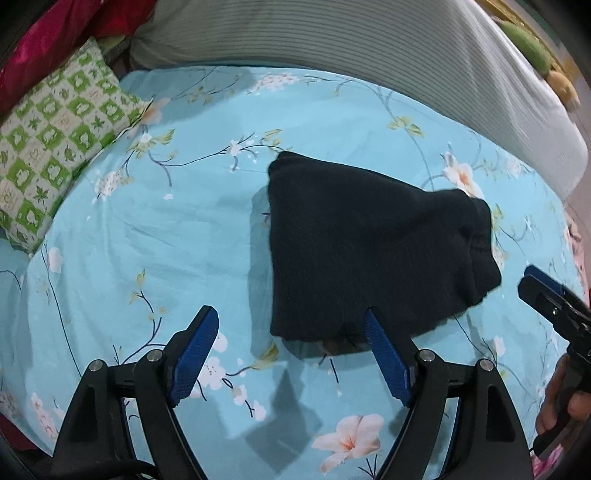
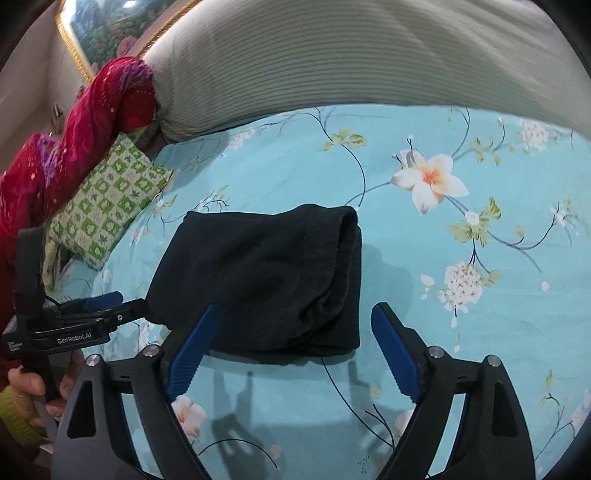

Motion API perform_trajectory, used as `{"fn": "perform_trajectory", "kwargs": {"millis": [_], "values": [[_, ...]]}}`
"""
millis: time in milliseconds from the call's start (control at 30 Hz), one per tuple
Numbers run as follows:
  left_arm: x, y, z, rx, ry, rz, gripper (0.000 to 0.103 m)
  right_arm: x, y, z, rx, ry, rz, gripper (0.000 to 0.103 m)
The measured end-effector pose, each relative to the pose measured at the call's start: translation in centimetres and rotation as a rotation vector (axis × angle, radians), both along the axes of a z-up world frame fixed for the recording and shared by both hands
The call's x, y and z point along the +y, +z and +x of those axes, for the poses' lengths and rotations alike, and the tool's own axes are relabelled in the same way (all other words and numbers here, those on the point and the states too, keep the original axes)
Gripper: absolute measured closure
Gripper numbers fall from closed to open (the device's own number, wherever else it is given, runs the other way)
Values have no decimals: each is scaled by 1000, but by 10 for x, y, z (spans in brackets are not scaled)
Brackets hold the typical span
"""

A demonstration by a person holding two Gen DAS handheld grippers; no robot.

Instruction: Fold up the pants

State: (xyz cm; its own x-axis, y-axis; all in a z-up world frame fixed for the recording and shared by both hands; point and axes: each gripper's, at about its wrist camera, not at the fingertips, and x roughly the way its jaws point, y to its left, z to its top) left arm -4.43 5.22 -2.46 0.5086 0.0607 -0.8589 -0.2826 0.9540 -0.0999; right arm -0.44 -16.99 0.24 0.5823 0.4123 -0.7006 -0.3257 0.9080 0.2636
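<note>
Black pants [image 1: 373, 254], already folded into a compact thick bundle, lying flat on a light blue floral bedsheet [image 1: 147, 229]. Layered open edges and waistband on the bundle's right end, a smoother fold on its left. Left gripper [image 1: 291, 354] hovering just short of the bundle's near edge, blue pads spread wide, nothing between them. Right gripper [image 2: 295, 350] likewise poised at the bundle's near edge, fingers apart and empty, one pad overlapping the bundle's near corner in view, contact not certain. Green checked pillow [image 2: 107, 206] well beyond the bundle's left end; striped grey cushion [image 1: 332, 33] well behind the bundle; red patterned cloth [image 2: 74, 147] beyond the pillow. Folding apparently near finished, probably only tidying or a last halving left. For a clean finish: pinch all layers together at the bundle's loose right end, not the top layer alone; lift low; carry across toward the bundle's smooth left fold; match edges before letting go; press flat. Likely fault: inner layers slipping out, bulging on the right end.
</note>
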Motion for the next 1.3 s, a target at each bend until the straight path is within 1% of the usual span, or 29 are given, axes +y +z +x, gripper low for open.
{"fn": "perform_trajectory", "kwargs": {"millis": [100, 200, 333, 433, 500, 600, 833, 1067, 1300], "values": [[-6, 1, -5, -9, -21, 5, 21, 8, 1, -9, -32, 12, -22, 14], [-8, 0, -7, -17, -25, 6, 21, 13, 0, -13, -43, 27, -34, 12], [-9, 1, -10, -33, -13, 21, 15, 19, -3, -19, -60, 51, -60, 11], [-13, 0, -12, -41, -20, 31, 15, 25, -5, -26, -104, 70, -103, 11], [-16, 0, -14, -44, -23, 42, 14, 30, -7, -31, -128, 77, -145, 8], [-18, -2, -17, -52, -23, 59, 14, 33, -10, -33, -149, 85, -173, 7], [-17, -1, -25, -105, 10, 98, 14, 32, -16, -35, -142, 86, -143, 6], [-18, -3, -27, -111, 3, 100, 14, 35, -20, -35, -152, 90, -156, 6], [-21, -6, -29, -117, 3, 118, 14, 36, -22, -38, -188, 91, -164, 6]]}}
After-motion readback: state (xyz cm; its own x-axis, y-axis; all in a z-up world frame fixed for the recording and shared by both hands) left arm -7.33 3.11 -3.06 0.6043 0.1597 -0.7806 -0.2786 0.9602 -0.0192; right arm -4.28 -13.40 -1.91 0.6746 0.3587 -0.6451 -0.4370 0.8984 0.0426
